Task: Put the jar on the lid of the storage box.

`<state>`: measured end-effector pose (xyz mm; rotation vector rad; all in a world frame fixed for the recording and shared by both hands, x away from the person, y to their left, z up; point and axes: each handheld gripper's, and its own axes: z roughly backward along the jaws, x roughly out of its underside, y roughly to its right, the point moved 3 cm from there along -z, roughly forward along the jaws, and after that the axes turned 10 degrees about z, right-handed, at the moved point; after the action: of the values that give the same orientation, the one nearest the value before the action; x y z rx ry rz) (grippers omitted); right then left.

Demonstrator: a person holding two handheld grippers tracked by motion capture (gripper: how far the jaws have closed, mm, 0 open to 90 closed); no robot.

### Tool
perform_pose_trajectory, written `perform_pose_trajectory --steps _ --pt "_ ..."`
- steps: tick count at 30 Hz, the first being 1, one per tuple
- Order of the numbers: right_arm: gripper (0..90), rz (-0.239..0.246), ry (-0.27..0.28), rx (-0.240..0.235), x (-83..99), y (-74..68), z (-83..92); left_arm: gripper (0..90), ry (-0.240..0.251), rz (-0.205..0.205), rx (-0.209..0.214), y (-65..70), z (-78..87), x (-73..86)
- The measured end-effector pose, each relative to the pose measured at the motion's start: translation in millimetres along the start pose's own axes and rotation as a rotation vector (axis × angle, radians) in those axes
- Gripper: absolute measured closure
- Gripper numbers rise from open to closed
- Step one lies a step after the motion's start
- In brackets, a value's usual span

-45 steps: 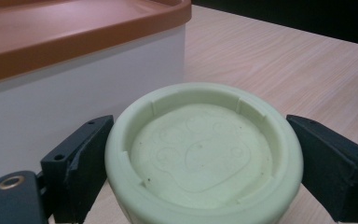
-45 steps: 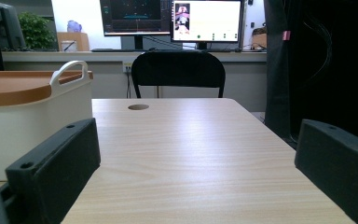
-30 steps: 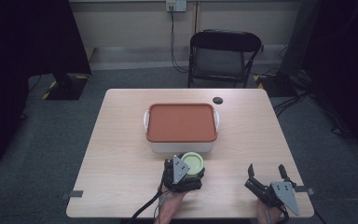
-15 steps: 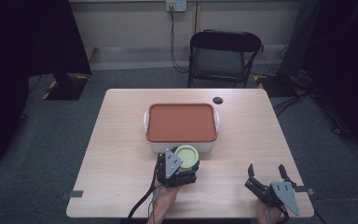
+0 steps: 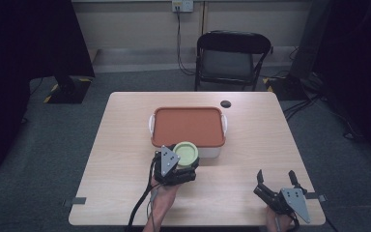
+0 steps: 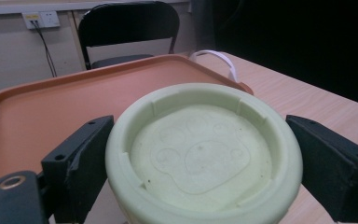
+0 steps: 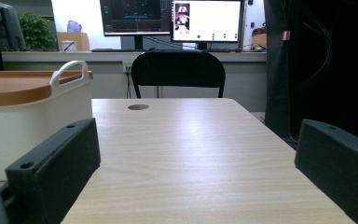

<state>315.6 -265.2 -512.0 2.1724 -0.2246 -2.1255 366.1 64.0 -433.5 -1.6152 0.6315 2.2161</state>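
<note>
A pale green round container [image 5: 186,152] with a paw print pressed into its lid [image 6: 200,154] sits between the jaws of my left gripper [image 5: 185,160], which is shut on it. It is held above the table, right at the near edge of a white box with an orange lid [image 5: 187,126]. In the left gripper view the orange lid [image 6: 51,107] spreads out just behind the container. My right gripper [image 5: 276,182] rests at the table's front right, open, with nothing between its jaws in the right gripper view [image 7: 196,163].
The wooden table [image 5: 256,145] has a small dark round disc [image 5: 226,103] near its far edge. A black folding chair [image 5: 232,53] stands behind the table. The box's white handle [image 7: 70,70] shows at the left of the right gripper view.
My left gripper has carried the green container forward and slightly left, up to the box's near edge. The right gripper has stayed put.
</note>
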Motion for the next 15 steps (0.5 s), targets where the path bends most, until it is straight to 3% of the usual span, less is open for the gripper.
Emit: perform_pose_trajectory --steps 6,15 --pt "0.0 0.0 0.0 0.0 0.0 0.0 0.0 10.9 0.02 0.02 -0.008 -8.6 1.2 -10.8" --pt "0.0 0.0 0.0 0.0 0.0 0.0 0.0 10.9 0.017 0.017 -0.033 -19.2 -3.1 -25.8"
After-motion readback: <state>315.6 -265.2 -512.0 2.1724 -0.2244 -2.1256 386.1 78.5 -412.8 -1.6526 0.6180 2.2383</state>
